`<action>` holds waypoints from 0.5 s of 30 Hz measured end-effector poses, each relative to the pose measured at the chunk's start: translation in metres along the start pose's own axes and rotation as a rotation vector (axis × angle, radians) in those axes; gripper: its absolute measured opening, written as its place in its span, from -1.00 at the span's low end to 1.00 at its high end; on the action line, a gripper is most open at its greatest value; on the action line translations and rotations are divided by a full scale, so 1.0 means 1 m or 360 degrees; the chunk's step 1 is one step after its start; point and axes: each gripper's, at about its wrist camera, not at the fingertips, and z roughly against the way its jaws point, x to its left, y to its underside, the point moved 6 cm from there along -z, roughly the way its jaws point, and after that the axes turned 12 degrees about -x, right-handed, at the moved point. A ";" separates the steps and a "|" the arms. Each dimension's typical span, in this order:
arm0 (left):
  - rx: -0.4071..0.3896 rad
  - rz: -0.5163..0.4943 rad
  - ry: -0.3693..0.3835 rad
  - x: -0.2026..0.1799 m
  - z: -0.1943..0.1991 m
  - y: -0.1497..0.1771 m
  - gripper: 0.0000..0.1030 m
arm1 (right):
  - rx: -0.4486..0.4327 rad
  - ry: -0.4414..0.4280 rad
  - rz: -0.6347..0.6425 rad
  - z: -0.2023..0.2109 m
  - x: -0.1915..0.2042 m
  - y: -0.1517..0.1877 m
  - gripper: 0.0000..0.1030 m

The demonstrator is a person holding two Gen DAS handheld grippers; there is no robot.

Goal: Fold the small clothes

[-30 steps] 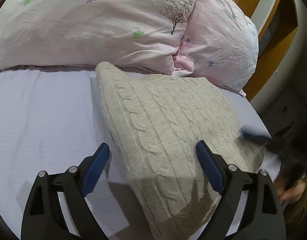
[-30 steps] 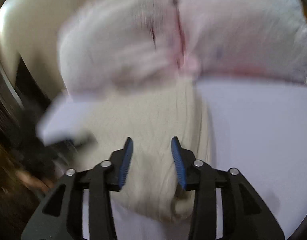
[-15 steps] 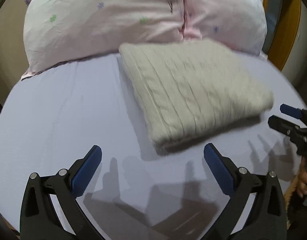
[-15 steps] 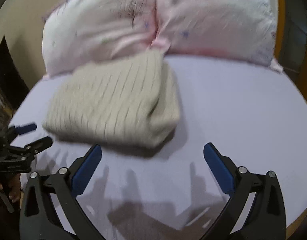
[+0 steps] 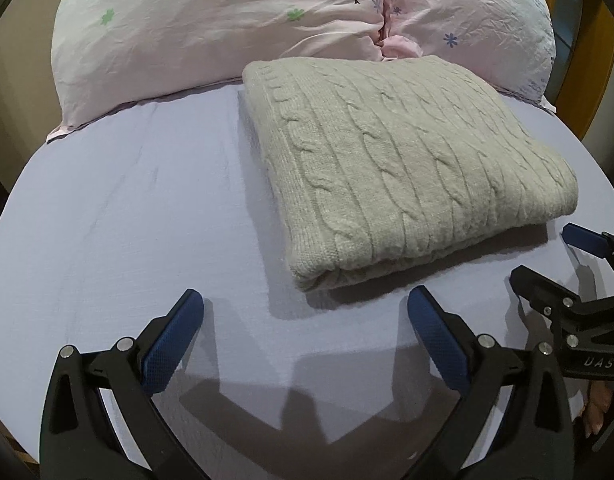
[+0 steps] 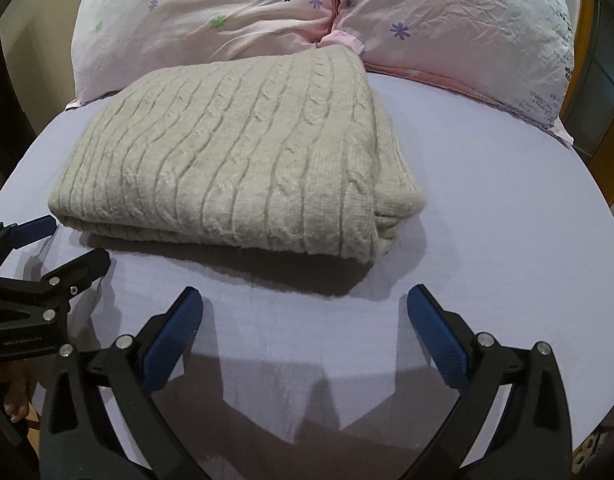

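A beige cable-knit sweater (image 5: 407, 168) lies folded into a thick rectangle on the lavender bed sheet (image 5: 127, 208), its far edge against the pillows. It also shows in the right wrist view (image 6: 235, 160). My left gripper (image 5: 305, 316) is open and empty, held back from the sweater's near edge. My right gripper (image 6: 305, 314) is open and empty, also short of the sweater. The right gripper shows at the right edge of the left wrist view (image 5: 555, 256), and the left gripper at the left edge of the right wrist view (image 6: 63, 240).
Two pink flowered pillows (image 5: 227, 20) (image 5: 479, 20) lie along the head of the bed behind the sweater. A wooden frame (image 5: 579, 80) stands at the far right. The sheet (image 6: 507, 220) spreads to the right of the sweater.
Both grippers have pulled back from the sweater. The right gripper has opened wide. The sweater lies still and folded on the sheet.
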 end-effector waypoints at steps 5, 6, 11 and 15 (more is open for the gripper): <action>-0.0001 -0.0005 0.0003 0.000 0.000 -0.001 0.97 | -0.0002 0.0000 0.0002 0.000 0.000 0.000 0.96; -0.0001 -0.0005 0.0003 0.000 0.000 -0.001 0.97 | -0.0001 0.0000 0.0002 0.000 0.000 0.000 0.96; -0.0001 -0.0003 0.0001 0.000 0.000 -0.001 0.97 | -0.0002 0.0001 0.0001 0.000 0.000 0.000 0.96; 0.0000 -0.0003 0.0001 -0.001 0.000 -0.001 0.97 | -0.0002 0.0002 0.0000 0.000 0.000 0.000 0.96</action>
